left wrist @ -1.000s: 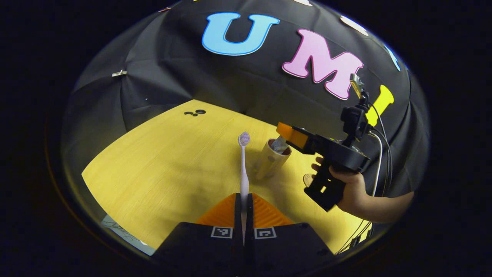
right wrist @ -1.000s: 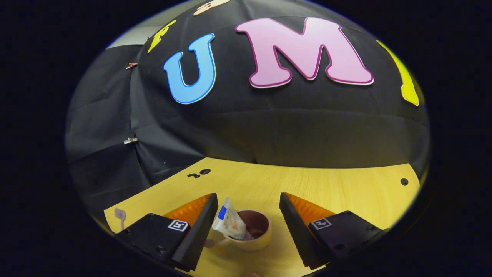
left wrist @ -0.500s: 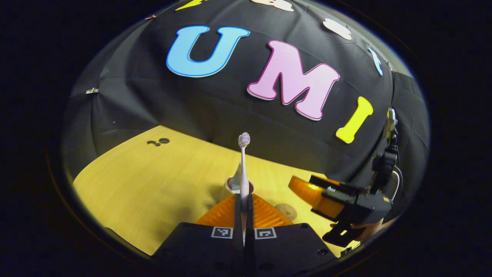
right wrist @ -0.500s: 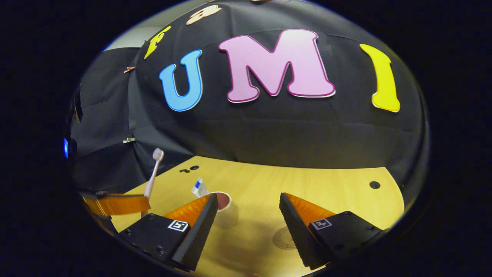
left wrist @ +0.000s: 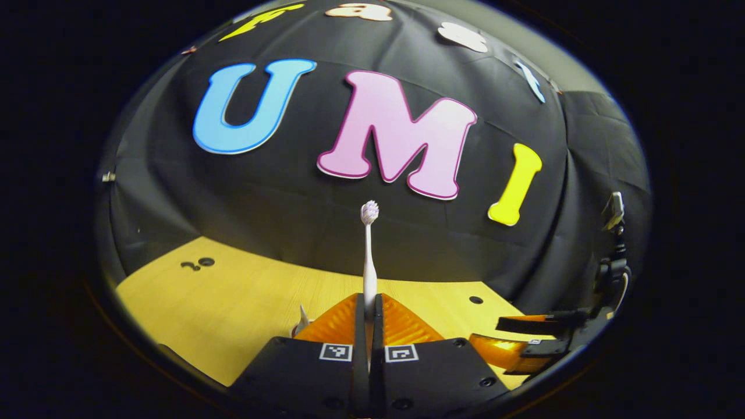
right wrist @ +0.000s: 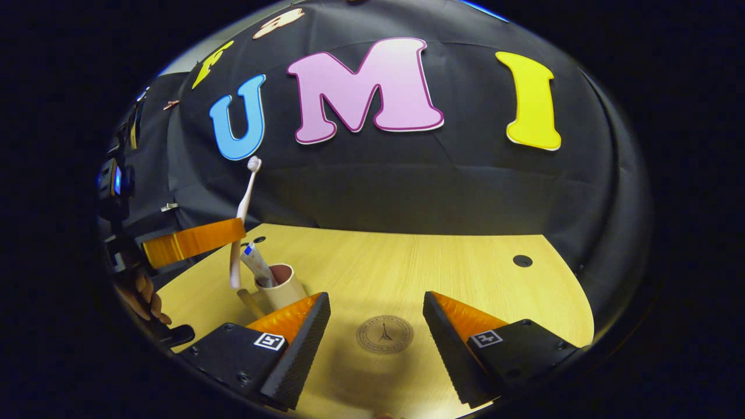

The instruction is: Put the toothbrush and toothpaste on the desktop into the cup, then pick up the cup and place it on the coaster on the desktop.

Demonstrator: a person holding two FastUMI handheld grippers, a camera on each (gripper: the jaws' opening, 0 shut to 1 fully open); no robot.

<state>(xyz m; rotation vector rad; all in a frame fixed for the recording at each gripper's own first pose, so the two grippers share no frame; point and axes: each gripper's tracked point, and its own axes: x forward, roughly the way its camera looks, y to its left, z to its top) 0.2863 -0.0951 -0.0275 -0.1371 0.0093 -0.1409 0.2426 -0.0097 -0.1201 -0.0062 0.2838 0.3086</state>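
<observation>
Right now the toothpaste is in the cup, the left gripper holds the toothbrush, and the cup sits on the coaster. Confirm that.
Not quite. The cup stands on the bare desktop, left of the coaster, in the right gripper view. The toothpaste is in it, and the left gripper grips the toothbrush.

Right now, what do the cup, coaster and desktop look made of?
Cup: matte cream outside, reddish inside, likely plastic or ceramic; can't tell which. Coaster: thin tan disc with a dark printed emblem, probably wood or cork. Desktop: pale wood-grain, smooth, likely laminate.
</observation>
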